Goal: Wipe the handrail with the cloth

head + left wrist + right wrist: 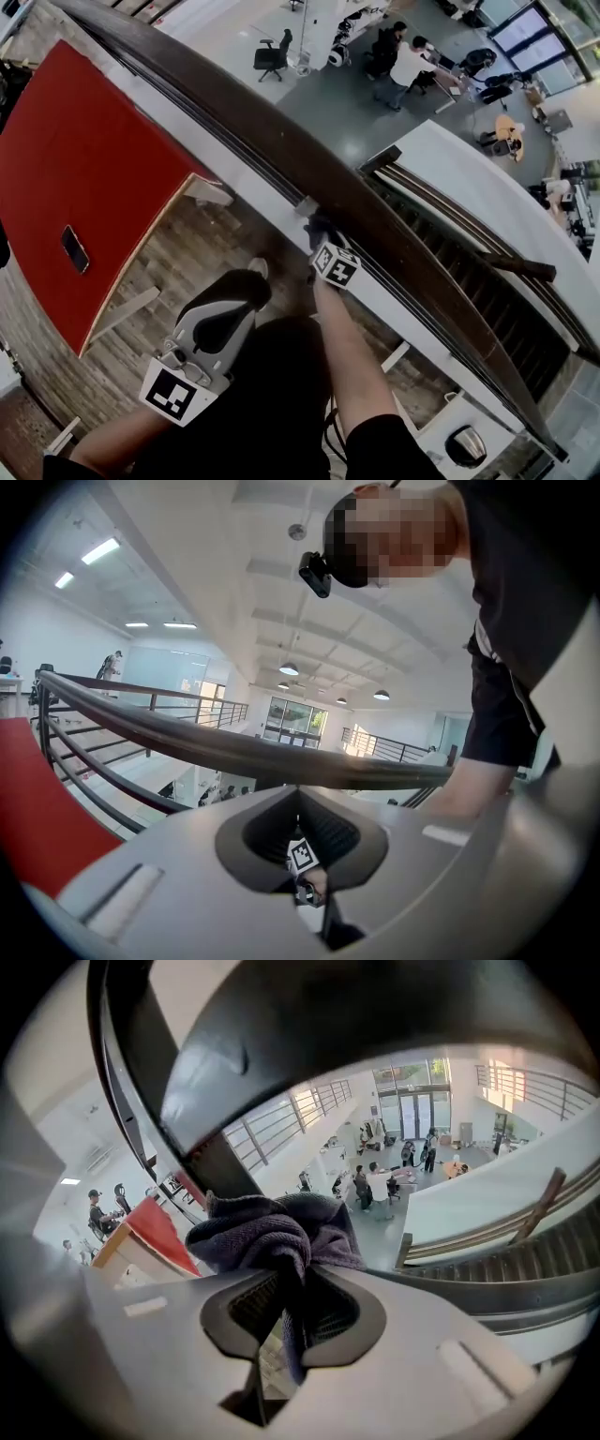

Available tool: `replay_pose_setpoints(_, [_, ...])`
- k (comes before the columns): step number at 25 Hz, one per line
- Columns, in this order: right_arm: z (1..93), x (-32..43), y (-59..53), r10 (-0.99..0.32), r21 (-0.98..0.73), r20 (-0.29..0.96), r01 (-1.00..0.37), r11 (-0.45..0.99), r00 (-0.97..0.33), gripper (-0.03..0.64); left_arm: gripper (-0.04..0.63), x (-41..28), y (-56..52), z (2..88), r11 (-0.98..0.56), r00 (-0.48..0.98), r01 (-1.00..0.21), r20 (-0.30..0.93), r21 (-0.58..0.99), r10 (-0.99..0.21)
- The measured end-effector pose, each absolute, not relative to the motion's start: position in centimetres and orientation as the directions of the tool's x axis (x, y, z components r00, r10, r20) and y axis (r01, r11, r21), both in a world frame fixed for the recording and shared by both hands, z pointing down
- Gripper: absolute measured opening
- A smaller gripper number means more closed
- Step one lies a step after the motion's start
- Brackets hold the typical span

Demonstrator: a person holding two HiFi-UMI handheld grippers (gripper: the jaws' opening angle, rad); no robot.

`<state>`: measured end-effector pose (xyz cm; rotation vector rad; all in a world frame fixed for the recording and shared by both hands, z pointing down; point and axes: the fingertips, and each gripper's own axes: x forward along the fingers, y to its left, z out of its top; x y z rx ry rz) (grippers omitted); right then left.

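Wiping step: right gripper point(295, 1283) fingers clamp cloth point(272, 1227) at handrail point(281, 141); left gripper point(298, 794) closed, empty; next, probably slide along rail.

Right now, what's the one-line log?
left hand-held gripper: shut, empty | right hand-held gripper: shut on cloth | cloth: by handrail
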<state>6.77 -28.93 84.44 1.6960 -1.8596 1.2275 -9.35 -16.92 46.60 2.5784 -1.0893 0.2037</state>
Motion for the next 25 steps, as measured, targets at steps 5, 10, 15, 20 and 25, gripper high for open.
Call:
replay_pose_setpoints(5, [85.2, 7.6, -29.8, -0.627, -0.346, 0.756, -0.928, -0.139, -0.188, 0.054, 0.0, -9.6, -18.0, 47.4, -0.667, 0.707, -0.707, 0.249, 0.234, -0.662])
replay_pose_setpoints(10, [86.2, 9.0, -29.5, -0.606, -0.336, 0.779, -0.924, -0.182, -0.163, 0.052, 0.0, -9.0, -18.1, 48.1, -0.681, 0.721, -0.693, 0.248, 0.237, -0.647])
replay_pose_setpoints(15, [86.5, 9.1, -29.2, -0.607, -0.338, 0.776, -0.926, -0.17, -0.171, 0.052, -0.001, -8.5, -17.4, 48.5, -0.682, 0.721, -0.693, 0.251, 0.234, -0.646])
replay_pose_setpoints(20, [86.4, 9.3, -29.5, -0.605, -0.323, 0.778, -0.934, -0.151, -0.171, 0.052, -0.001, -8.4, -17.1, 48.8, -0.67, 0.708, -0.706, 0.244, 0.229, -0.663])
replay_pose_setpoints(25, [86.4, 10.6, -28.1, -0.598, -0.323, 0.785, -0.931, -0.172, -0.162, 0.052, 0.0, -7.4, -16.3, 48.3, -0.668, 0.708, -0.706, 0.247, 0.235, -0.662])
